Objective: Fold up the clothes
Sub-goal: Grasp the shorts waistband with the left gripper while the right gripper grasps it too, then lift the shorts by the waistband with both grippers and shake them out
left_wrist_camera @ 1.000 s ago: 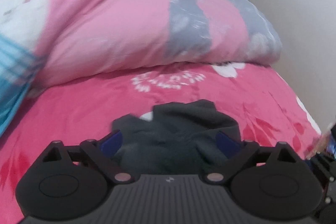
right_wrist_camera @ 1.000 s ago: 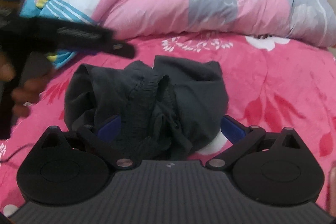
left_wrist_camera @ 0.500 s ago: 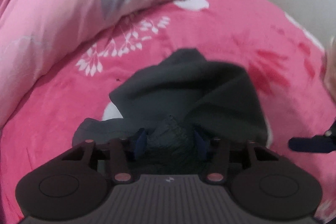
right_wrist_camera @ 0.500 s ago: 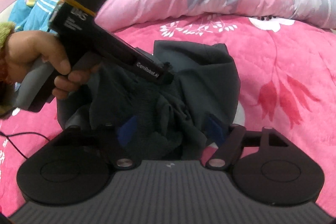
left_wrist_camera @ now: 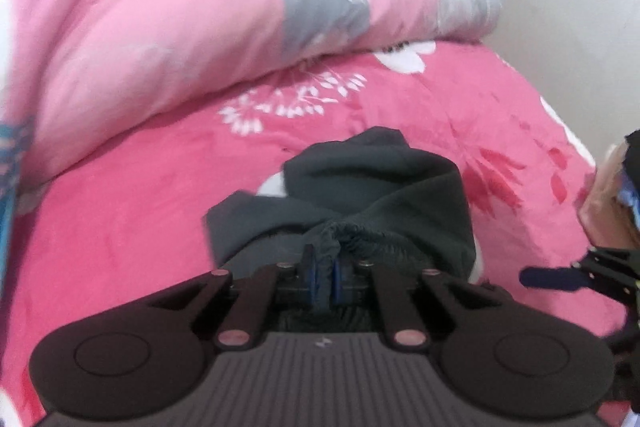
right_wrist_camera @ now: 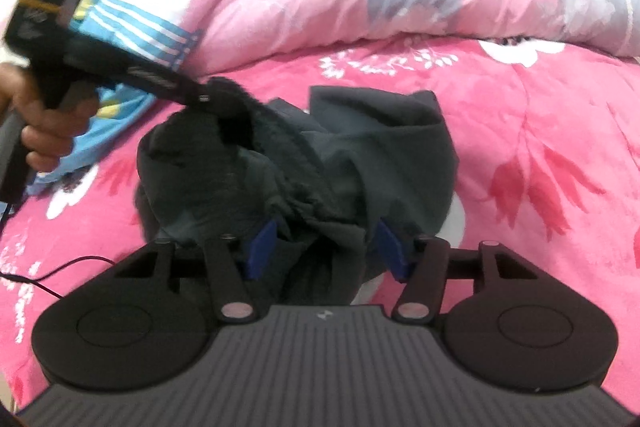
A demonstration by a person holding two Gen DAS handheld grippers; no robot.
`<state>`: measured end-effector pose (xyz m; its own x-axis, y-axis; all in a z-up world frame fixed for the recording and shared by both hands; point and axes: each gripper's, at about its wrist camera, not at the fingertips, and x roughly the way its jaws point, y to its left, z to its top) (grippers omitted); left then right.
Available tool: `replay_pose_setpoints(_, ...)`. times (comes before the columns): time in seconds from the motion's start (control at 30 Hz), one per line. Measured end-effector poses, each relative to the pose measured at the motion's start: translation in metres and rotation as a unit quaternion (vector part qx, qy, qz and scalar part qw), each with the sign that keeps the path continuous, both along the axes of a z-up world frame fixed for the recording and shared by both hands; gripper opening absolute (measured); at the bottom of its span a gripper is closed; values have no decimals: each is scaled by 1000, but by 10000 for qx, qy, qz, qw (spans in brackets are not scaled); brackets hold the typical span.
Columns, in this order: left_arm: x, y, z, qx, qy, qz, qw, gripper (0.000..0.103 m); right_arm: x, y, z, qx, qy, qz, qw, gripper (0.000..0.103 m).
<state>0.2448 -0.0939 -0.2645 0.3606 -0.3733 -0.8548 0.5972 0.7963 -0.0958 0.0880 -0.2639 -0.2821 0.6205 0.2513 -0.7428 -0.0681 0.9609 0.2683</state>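
Soft, limp dark shorts (right_wrist_camera: 360, 147) sag from the left tongs' (left_wrist_camera: 325, 277) waistband pinch, while the right tongs (right_wrist_camera: 326, 247) gape open around the waistband nearer the camera.

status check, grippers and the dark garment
Left gripper shut on dark garment. Right gripper open, straddling its bunched edge. Nothing in the way.

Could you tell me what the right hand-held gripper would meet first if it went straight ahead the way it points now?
Most likely the dark garment: its bunched waistband already lies between the open jaws of the right hand-held gripper.
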Motion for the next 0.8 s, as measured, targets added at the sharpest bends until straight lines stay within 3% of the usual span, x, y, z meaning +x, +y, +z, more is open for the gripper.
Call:
replay_pose_setpoints(0.23,-44,70,29,63,-3,319,9995,8,-5,15,19,63,-103,560,9984,56)
replay_pose_setpoints(0.4,-63,110,29,-46,-34,551,9985,8,18,44,10,-15,-248,1549,9876,56)
replay_pose_setpoints(0.53,-69,130,27,-35,-204,617,9979,8,47,62,-10,106,50,2391,9709,56)
replay_pose_setpoints(0.7,-74,153,32,141,-488,485,9975,8,62,74,-12,317,338,3451,9374,57)
replay_pose_setpoints(0.8,-68,167,34,305,-654,456,9963,8,65,77,-13,519,630,3791,9218,58)
